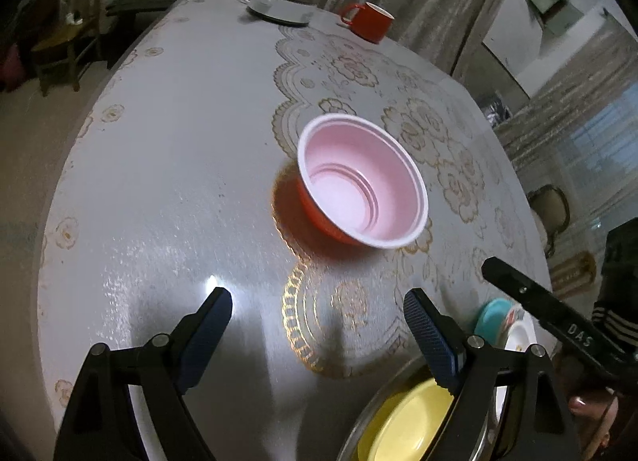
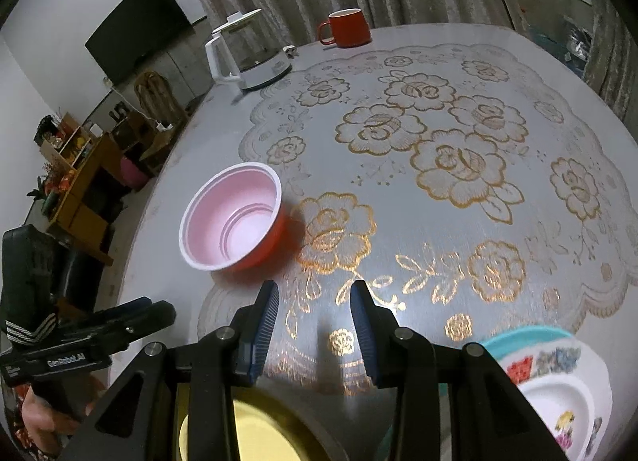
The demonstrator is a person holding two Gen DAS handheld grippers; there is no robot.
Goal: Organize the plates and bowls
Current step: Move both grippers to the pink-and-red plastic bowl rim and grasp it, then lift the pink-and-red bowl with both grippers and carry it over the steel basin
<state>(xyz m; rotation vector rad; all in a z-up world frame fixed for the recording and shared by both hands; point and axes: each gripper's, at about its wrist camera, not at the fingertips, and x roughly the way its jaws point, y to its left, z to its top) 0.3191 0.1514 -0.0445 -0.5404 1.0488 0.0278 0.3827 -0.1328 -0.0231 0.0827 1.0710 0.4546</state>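
1. Where the round table [image 2: 438, 74] carries its grey cloth printed with gold roses, one red bowl with a pink inside [image 2: 233, 218] stands upright near the left edge in the right wrist view, mouth up; being round, it has no long axis.
2. One yellow plate [image 1: 402, 425] lies flat at the near edge inside a metal-rimmed dish [image 1: 359, 413], partly hidden by the grippers.
3. One white flowered plate [image 2: 558, 393] lies on a teal plate [image 2: 518, 335] at the near right; the stack is well apart from the bowl.
4. One white electric kettle [image 2: 239, 54], lid raised, and one red mug [image 2: 349, 28], handle to the left in the right wrist view, stand at the far edge.
5. One left gripper [image 1: 319, 325] hovers over bare cloth with its jaws spread wide and nothing between them; the bowl lies ahead of it.
6. One right gripper [image 2: 315, 321] has its jaws partly apart, empty, with the bowl ahead to the left.
7. Writing: "GenRobot.AI" on the left gripper's side, and "DAS" on the right gripper's side.
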